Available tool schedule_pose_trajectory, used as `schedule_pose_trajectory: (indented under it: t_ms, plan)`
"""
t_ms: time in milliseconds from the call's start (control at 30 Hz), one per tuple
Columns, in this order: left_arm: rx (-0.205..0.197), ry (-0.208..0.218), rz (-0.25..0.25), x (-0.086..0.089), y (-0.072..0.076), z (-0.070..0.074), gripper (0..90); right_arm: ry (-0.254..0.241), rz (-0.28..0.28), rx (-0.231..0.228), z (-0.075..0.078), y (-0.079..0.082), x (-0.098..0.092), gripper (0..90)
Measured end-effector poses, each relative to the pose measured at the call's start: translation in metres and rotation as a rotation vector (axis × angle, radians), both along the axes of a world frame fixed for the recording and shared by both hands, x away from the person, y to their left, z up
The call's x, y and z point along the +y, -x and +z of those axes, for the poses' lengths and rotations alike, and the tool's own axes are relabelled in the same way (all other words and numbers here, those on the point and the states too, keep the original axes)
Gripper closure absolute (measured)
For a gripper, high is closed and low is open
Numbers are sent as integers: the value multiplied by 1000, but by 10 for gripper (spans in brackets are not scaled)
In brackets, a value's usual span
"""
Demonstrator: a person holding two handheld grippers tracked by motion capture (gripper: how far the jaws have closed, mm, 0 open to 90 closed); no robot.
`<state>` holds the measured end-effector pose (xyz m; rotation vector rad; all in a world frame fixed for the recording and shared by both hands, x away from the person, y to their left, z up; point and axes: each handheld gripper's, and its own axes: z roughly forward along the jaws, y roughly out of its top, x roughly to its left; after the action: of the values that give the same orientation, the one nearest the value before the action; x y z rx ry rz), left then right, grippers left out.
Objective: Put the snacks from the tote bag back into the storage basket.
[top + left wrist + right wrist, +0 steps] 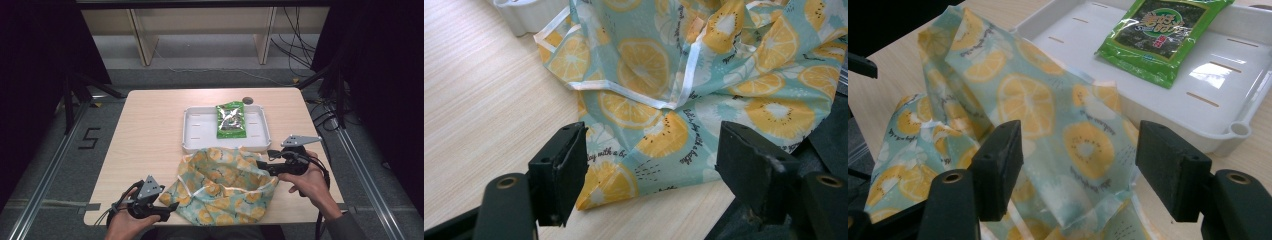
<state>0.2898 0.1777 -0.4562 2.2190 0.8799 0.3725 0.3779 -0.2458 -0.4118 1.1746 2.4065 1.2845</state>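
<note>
A crumpled teal cloth bag [222, 185] printed with lemon and kiwi slices lies at the table's front centre. Behind it a white tray [192, 135] holds a green snack packet [230, 120]. My left gripper [170, 209] sits at the bag's front left corner. In the left gripper view its jaws stand open [651, 160], and the bag's corner [624, 180] lies flat between them, untouched. My right gripper [262, 167] is at the bag's right side. Its open jaws [1078, 160] straddle a raised fold of the bag [1038, 110], with the tray [1198, 115] and packet [1163, 35] beyond.
A small dark round disc [247, 100] lies on the table just behind the tray. The bare wooden tabletop [145, 135] stretches left of the tray. The bag hangs close to the table's front edge. Cables and wooden shelf legs lie on the floor beyond the table.
</note>
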Motion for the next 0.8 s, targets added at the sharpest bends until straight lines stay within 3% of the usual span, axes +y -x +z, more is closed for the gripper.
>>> schedule_pose_trajectory:
  t_ms: [67, 167, 733, 800]
  plan:
    - [9, 24, 17, -1, 1, -1, 281, -13, -3, -22, -2, 2, 0, 360]
    - [-4, 7, 2, 0, 0, 0, 281, -10, 6, 1, -2, 7, -2, 357]
    - [-10, 11, 3, 1, -1, 1, 280, -25, 2, -18, -10, 33, -9, 337]
    - [-10, 12, 4, 0, 0, 1, 280, -8, 17, 5, -9, 34, -11, 327]
